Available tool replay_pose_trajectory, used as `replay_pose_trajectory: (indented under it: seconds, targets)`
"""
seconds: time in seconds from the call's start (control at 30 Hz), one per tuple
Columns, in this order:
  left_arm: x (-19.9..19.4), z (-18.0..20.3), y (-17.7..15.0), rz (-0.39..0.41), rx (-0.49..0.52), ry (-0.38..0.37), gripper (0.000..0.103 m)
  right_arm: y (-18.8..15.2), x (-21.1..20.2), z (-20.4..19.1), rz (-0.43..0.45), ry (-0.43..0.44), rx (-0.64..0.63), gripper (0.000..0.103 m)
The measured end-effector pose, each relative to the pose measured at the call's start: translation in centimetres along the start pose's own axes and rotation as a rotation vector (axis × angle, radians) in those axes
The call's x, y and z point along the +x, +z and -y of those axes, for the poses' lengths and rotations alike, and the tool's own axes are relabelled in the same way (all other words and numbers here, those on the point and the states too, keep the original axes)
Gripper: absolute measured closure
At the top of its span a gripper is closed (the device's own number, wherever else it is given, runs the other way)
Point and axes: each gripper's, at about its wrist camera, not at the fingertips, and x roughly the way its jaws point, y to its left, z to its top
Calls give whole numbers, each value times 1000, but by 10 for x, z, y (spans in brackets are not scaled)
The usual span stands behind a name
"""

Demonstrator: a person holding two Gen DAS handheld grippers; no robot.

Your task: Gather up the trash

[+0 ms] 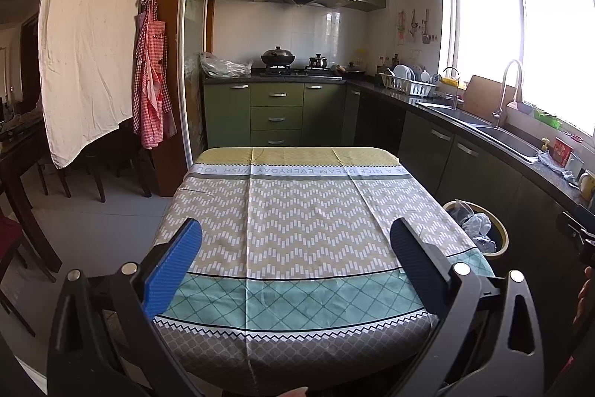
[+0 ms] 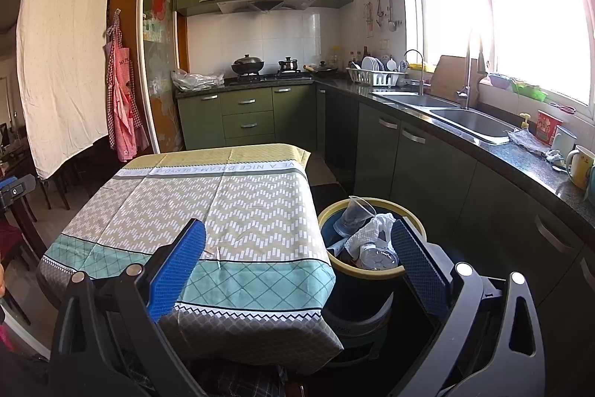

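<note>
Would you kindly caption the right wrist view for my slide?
Open right claw above the tablecloth's edge, beside a trash-filled bin.

Both the left gripper (image 1: 295,248) and right gripper (image 2: 297,250) are built of black frames, silver bolts and blue ribbed pads (image 1: 174,270).

The table (image 2: 238,211) is covered by a matt printed cotton-like cloth with soft fold creases. Beside it, the round bin with a yellow plastic rim (image 2: 372,272) holds a clear glossy plastic cup (image 2: 355,211), crumpled white embossed paper towel (image 2: 368,231) and a shiny clear plastic lid (image 2: 377,257). The fingers (image 2: 178,270) carry ribbed blue rubbery pads on matt black plastic. The far-right steel sink (image 2: 468,121) gleams.
</note>
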Motion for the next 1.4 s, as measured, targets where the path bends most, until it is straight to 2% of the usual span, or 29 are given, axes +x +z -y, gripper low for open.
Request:
replay_pose_trajectory:
  seconds: [1.4]
  targets:
    - [2, -5, 2, -9, 19, 4, 7, -3, 8, 0, -8, -2, 0, 5]
